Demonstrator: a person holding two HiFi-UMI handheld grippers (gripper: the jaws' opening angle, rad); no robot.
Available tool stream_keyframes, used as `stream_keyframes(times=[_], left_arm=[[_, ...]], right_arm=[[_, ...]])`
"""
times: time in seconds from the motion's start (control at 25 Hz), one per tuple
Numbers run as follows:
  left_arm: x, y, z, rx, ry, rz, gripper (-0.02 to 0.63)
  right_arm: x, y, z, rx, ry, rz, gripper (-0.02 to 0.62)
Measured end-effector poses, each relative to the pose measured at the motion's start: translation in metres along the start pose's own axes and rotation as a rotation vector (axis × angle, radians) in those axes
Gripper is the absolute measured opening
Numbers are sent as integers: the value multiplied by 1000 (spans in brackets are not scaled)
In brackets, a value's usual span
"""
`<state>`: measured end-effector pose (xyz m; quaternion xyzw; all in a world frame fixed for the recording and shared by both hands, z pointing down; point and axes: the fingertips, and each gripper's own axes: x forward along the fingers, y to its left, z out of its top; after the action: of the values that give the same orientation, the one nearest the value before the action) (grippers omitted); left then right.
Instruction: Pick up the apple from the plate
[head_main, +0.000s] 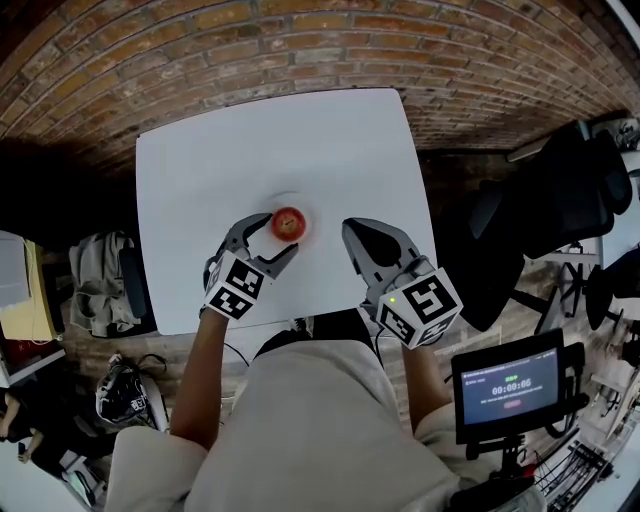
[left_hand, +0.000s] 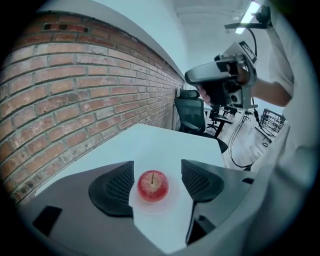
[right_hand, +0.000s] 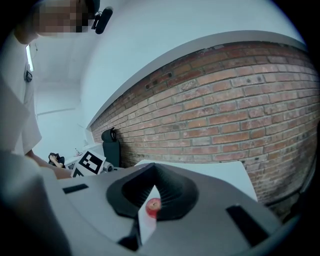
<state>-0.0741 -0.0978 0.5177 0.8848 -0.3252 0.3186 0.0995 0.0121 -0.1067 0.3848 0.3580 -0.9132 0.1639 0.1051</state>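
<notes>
A red apple (head_main: 288, 223) (left_hand: 153, 185) sits upright, stem up, on a small white plate (head_main: 303, 206) (left_hand: 169, 203) near the front middle of the white table (head_main: 300, 140). My left gripper (head_main: 274, 238) (left_hand: 155, 181) is open, its dark ribbed pads (left_hand: 119, 186) standing on either side of the apple with a gap on each side. My right gripper (head_main: 364, 238) (right_hand: 152, 176) is to the right of the plate, shut and empty. Through the narrow slit below its tips the apple (right_hand: 153, 204) shows in the right gripper view.
A brick wall runs behind the table. A black office chair (head_main: 560, 200) stands to the right and a screen on a stand (head_main: 510, 385) at the lower right. Bags and clutter (head_main: 100, 270) lie on the floor at the left.
</notes>
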Motion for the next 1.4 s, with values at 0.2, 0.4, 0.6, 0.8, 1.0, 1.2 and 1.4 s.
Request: stream_keyframes(times=[0.2, 0.4, 0.6, 0.8, 1.0, 1.2, 1.4], left_arm=[[11, 0, -12, -3, 40, -20, 293], [27, 1, -25, 25, 85, -33, 317], [40, 5, -35, 33, 127, -45, 318], [50, 5, -42, 12, 155, -78, 330], [56, 9, -48, 13, 177, -79, 334], [61, 5, -55, 21, 212, -107, 337], [65, 7, -58, 31, 225, -89, 364]], right_arm=[[4, -1, -9, 7, 34, -9, 0], [5, -5, -18, 9, 58, -22, 0], [3, -9, -26, 15, 75, -39, -1], [1, -12, -31, 20, 84, -49, 0], [0, -11, -36, 24, 90, -48, 0], [0, -10, -40, 27, 93, -42, 0], [-2, -9, -44, 32, 97, -39, 0]])
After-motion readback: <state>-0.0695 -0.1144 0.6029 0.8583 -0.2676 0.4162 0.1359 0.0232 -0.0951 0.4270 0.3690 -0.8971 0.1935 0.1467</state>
